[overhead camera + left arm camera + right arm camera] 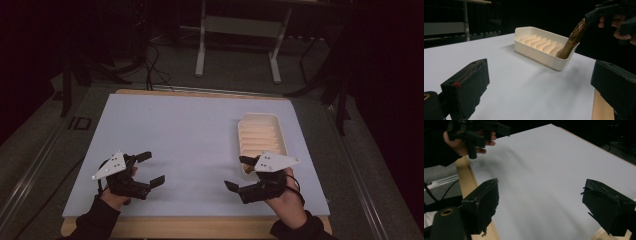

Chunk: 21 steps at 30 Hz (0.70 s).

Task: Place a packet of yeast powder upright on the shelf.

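Left gripper (150,168) with jaws wide open above the white tabletop (190,145), right gripper (240,172) likewise open (nothing held), near cream ridged tray (260,135), brown stick (572,40) leaning inside.

My left gripper (149,168) and right gripper (239,173) are black, blocky-jawed, each topped by a pale grey three-cornered plate dotted with small holes, perhaps screws. A thin black cable trails at five o'clock. My sleeves (97,220) are dark.

A dim lab: bare white table (190,145), trailing floor cables (155,65), metal stand legs (200,50).
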Available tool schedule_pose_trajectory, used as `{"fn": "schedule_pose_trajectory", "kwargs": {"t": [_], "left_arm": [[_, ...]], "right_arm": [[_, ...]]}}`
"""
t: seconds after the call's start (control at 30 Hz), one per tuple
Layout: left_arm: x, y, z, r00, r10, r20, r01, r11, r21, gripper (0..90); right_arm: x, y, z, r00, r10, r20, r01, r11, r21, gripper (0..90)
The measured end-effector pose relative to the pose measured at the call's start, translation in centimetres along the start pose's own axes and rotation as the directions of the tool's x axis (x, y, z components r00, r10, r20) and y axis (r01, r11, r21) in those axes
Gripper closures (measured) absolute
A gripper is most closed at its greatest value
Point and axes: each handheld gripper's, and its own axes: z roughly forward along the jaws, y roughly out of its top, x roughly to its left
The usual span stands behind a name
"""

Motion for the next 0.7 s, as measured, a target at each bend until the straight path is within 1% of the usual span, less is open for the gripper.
{"fn": "schedule_pose_trajectory", "kwargs": {"t": [0.03, 0.17, 0.23, 0.27, 0.33, 0.37, 0.4, 0.47, 0.57, 0.63, 0.7], "left_arm": [[0.0, 0.0, 0.0, 1.0000, -0.001, 0.001, 0.001, 1.0000, 0.001, 2.8], [0.0, 0.0, 0.0, 1.0000, -0.001, 0.001, 0.001, 1.0000, -0.001, 2.8], [0.0, 0.0, -0.1, 1.0000, 0.003, 0.001, -0.003, 1.0000, -0.002, 2.8], [0.0, 0.1, -0.1, 1.0000, 0.003, 0.001, -0.003, 1.0000, -0.003, 2.8], [0.0, 0.1, -0.1, 1.0000, 0.006, 0.001, -0.006, 1.0000, -0.003, 2.8], [0.0, 0.1, -0.1, 1.0000, 0.006, 0.000, -0.006, 1.0000, -0.003, 2.8], [0.0, 0.1, -0.1, 1.0000, 0.003, 0.001, -0.003, 1.0000, -0.006, 2.8], [0.0, 0.1, -0.2, 1.0000, 0.004, 0.000, -0.004, 1.0000, -0.004, 2.8], [-0.1, 0.1, -0.2, 1.0000, 0.007, 0.001, -0.007, 1.0000, -0.002, 2.8], [0.0, 0.0, -0.2, 1.0000, 0.009, 0.001, -0.009, 1.0000, 0.000, 2.8], [0.0, 0.0, -0.2, 0.9999, 0.011, 0.000, -0.011, 0.9999, 0.000, 2.8]], "right_arm": [[0.2, -0.3, 0.0, 1.0000, -0.003, 0.003, 0.003, 1.000, 0.000, 13.6], [0.8, -1.5, -0.2, 0.9998, 0.007, 0.017, -0.006, 0.999, -0.037, 13.7], [1.0, -2.2, -0.2, 0.9998, 0.018, 0.001, -0.018, 0.999, -0.043, 13.6], [1.0, -2.5, -0.2, 0.9998, 0.017, 0.008, -0.017, 0.999, -0.043, 13.7], [1.0, -3.1, -0.3, 0.9998, 0.020, -0.001, -0.020, 0.998, -0.053, 13.8], [1.0, -3.5, -0.4, 0.9997, 0.022, 0.011, -0.021, 0.998, -0.059, 13.8], [1.0, -3.8, -0.4, 0.9996, 0.025, 0.011, -0.024, 0.998, -0.065, 13.8], [0.9, -4.4, -0.5, 0.9995, 0.030, 0.003, -0.030, 0.997, -0.065, 13.8], [0.8, -5.3, -0.6, 0.9996, 0.027, 0.003, -0.027, 0.999, -0.035, 13.8], [0.8, -5.8, -0.6, 0.9995, 0.029, 0.013, -0.028, 0.999, -0.018, 13.8], [0.6, -6.3, -0.6, 0.9994, 0.034, 0.006, -0.034, 0.999, -0.006, 13.7]]}}
